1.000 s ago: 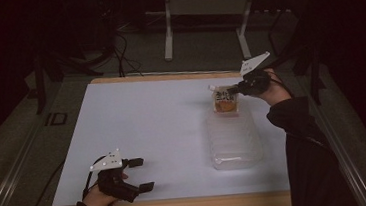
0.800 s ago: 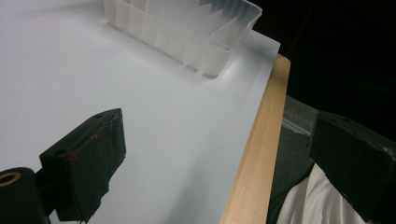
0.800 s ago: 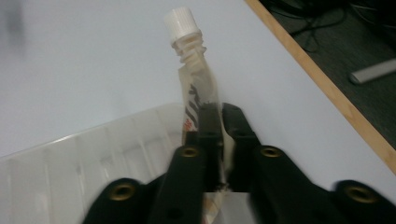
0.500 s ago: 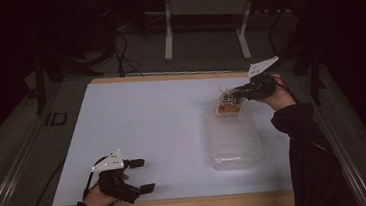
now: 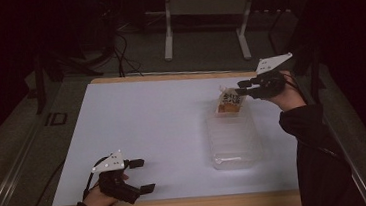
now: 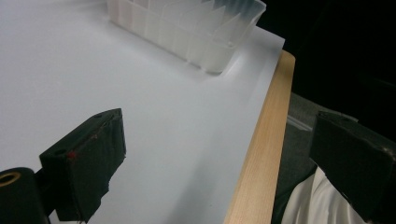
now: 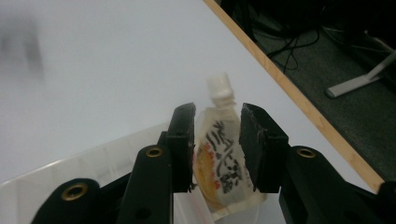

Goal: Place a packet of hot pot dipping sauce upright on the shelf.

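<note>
Right gripper view looks past the right gripper (image 7: 217, 149) at a spouted drink pouch (image 7: 223, 158) standing in the far end slot of the clear slotted tray (image 5: 234, 141). Its jaws have just been opening and now stand a little apart, the pouch between them with no pad clearly pressing; this looks like the release, so next comes a clean withdrawal without tipping it. That hand (image 5: 283, 94) hovers level. Near the counter (image 5: 162, 120) front edge, the left gripper (image 5: 139, 176) idles, jaws spread wide.

Overhead forward-down — two close claw-cams
</note>
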`<state>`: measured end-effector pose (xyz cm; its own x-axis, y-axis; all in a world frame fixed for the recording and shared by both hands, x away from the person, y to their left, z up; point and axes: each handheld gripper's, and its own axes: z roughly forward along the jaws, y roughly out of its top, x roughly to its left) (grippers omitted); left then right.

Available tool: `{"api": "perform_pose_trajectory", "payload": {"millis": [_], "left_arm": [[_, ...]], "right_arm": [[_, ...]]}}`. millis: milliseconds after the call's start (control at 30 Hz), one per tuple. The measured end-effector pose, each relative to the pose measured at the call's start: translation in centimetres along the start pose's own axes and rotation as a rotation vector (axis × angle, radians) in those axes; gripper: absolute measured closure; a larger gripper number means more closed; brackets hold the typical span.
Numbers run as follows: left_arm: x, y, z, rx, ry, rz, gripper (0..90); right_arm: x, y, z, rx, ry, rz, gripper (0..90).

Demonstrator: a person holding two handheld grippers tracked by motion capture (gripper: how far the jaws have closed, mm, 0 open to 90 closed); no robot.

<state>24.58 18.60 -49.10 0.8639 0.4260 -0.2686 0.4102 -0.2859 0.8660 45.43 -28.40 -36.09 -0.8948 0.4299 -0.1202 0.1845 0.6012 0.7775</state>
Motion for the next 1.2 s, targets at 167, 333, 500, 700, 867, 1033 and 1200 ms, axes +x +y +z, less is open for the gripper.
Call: {"api": "perform_pose_trajectory", "payload": {"millis": [167,333,500,700,867,1033,1200], "left_arm": [[0.0,0.0,-0.1,-0.002,0.003,0.002,4.3],[0.0,0.0,-0.2,-0.009,0.015,0.007,4.3],[0.0,0.0,-0.2,0.002,0.017,0.006,3.4],[0.0,-0.1,-0.2,0.002,0.015,0.006,3.1],[-0.1,-0.2,-0.1,0.009,0.018,0.013,3.1],[-0.2,-0.2,0.0,0.012,0.018,0.019,3.1],[-0.3,-0.3,0.1,0.018,0.02,0.024,3.2]], "right_arm": [[1.2,0.1,-0.8,0.018,-0.004,0.024,63.8],[2.7,0.0,-1.3,0.024,0.016,0.075,54.3],[4.2,-0.4,-1.5,0.026,0.011,0.098,43.2],[6.1,-1.2,-1.6,0.018,0.007,0.113,27.6],[7.8,-2.2,-1.4,0.004,0.014,0.126,15.3],[9.8,-2.9,-1.5,-0.031,0.055,0.13,12.6],[12.0,-3.5,-1.5,-0.048,0.053,0.118,12.7]]}}
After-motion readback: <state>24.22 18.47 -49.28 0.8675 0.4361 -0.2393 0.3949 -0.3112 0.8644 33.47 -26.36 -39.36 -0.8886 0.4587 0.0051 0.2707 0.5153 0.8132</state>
